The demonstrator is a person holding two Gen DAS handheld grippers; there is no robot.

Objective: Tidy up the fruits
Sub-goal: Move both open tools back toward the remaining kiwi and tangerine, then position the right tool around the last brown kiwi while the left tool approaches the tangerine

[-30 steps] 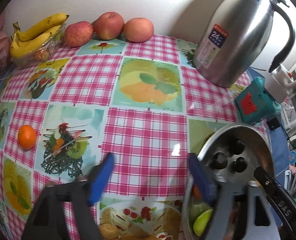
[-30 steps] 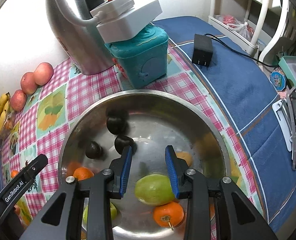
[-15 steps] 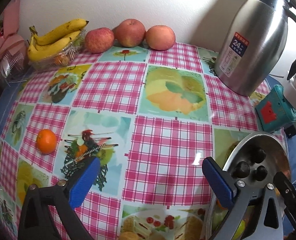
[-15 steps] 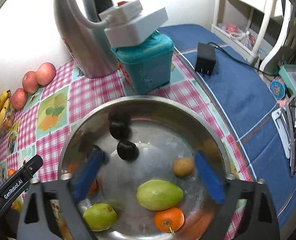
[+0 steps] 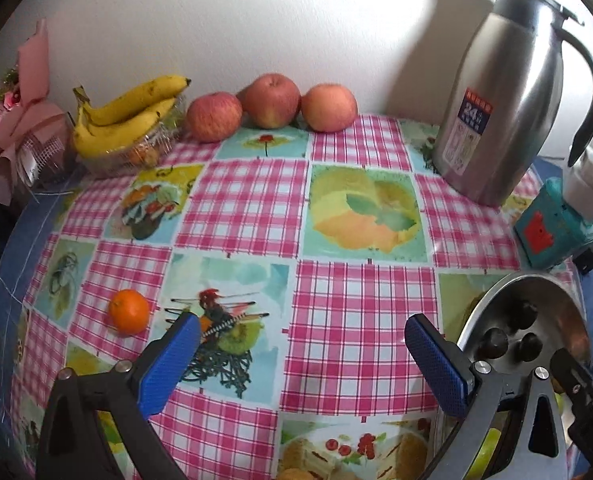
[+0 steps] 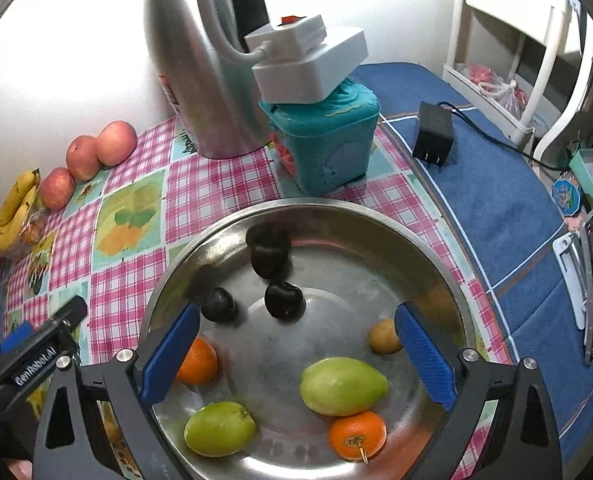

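My right gripper (image 6: 296, 312) hangs open over the steel bowl (image 6: 376, 220), with nothing between its blue pads. In the bowl lie two green fruits (image 6: 342, 386), two oranges (image 6: 358, 434), a small yellow-brown fruit (image 6: 384, 336) and three dark plums (image 6: 284, 300). My left gripper (image 5: 300, 322) stands open above the checked tablecloth, just left of the bowl's rim (image 5: 496, 288). A loose orange (image 5: 129, 317) sits on the cloth to the left of its left finger. Three apples (image 5: 272, 94) and a bunch of bananas (image 5: 128, 116) line the back wall.
A steel thermos jug (image 5: 504, 92) stands at the back right. Beside the bowl is a teal box (image 6: 324, 140) with a white power strip (image 6: 308, 60) on top. A black adapter (image 6: 432, 134) lies on the blue cloth. Pink wrapped items (image 5: 12, 120) crowd the far left.
My right jaws have spread wide from around the green fruit, which now lies in the bowl. My left gripper opened a little wider and tilted up, bringing more of the wall into view.
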